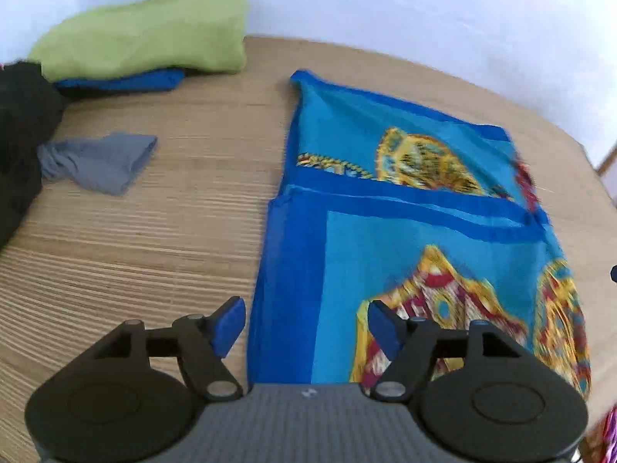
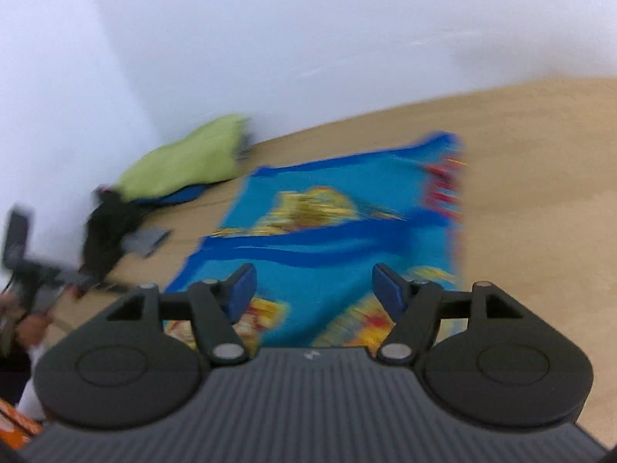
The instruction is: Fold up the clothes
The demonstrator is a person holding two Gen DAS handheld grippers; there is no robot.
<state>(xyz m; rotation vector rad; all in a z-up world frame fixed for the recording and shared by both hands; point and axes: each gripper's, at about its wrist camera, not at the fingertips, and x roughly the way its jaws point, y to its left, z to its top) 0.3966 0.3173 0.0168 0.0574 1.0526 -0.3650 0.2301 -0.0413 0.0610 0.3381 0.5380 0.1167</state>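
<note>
No readable writing shows; only a small pale mark sits on each gripper body. The left gripper [image 1: 306, 326] has its jaws apart, holding nothing, poised over the near left edge of the blue scarf [image 1: 393, 208], which spreads from 12 to 3 o'clock on the wooden table [image 1: 162, 231]. The right gripper [image 2: 311, 289] is likewise spread and bare, with the scarf [image 2: 331, 239] directly ahead at 12 o'clock, blurred. Bare wood lies at 9 o'clock of the left gripper. A grey cloth [image 1: 100, 162] lies at 10 o'clock, the green pile [image 1: 146, 34] and black garment [image 1: 23, 127] beyond, against the wall [image 1: 385, 7].
</note>
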